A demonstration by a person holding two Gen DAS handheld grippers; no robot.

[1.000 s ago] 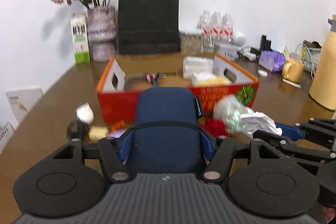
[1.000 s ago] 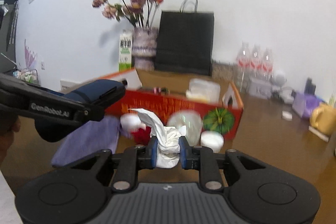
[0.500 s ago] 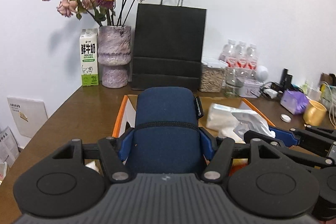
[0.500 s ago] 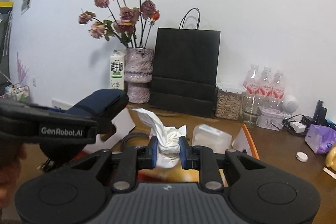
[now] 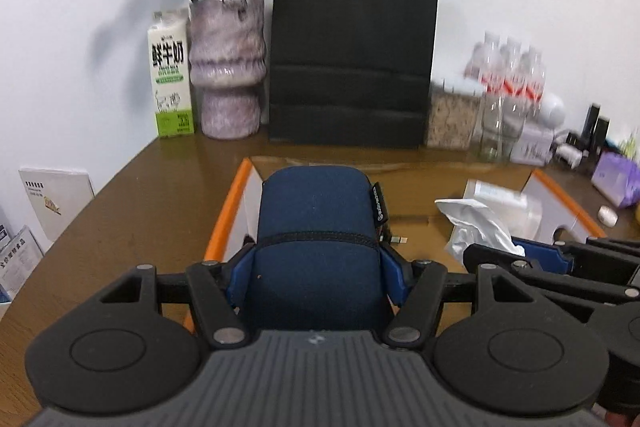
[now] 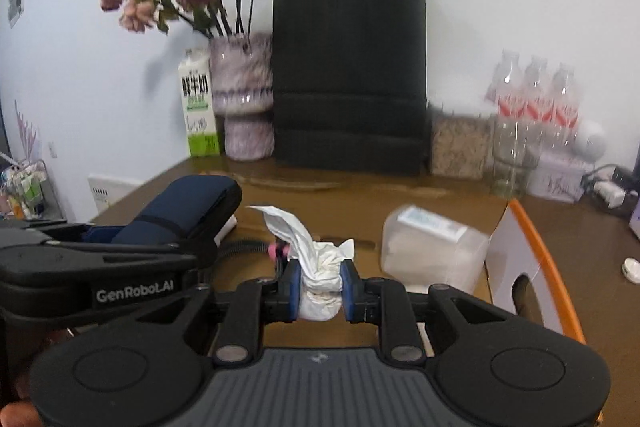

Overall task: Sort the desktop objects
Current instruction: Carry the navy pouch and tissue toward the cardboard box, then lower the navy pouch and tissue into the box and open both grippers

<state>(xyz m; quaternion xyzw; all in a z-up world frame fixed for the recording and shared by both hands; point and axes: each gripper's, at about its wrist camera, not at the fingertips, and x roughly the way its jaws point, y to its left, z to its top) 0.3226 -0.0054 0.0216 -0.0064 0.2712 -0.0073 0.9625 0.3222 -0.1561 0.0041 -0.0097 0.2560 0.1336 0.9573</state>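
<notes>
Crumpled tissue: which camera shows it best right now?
The right wrist view: the crumpled tissue sits centred, pinched in the right gripper. The left wrist view catches it only side-on at the right.

Both wrist cameras sit low behind their fingers, angled down, close over the box (image 5: 230, 211). They share the black bag (image 5: 354, 47) (image 6: 348, 71) and vase (image 5: 227, 67) (image 6: 242, 95) at the wall.

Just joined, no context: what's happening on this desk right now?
A person is sorting the desk with a tool in each hand. The left tool grips a navy zip pouch; the right tool is shut on a crumpled white tissue. Both hover over the open orange-rimmed box, which already contains a clear plastic container and a cable.
</notes>
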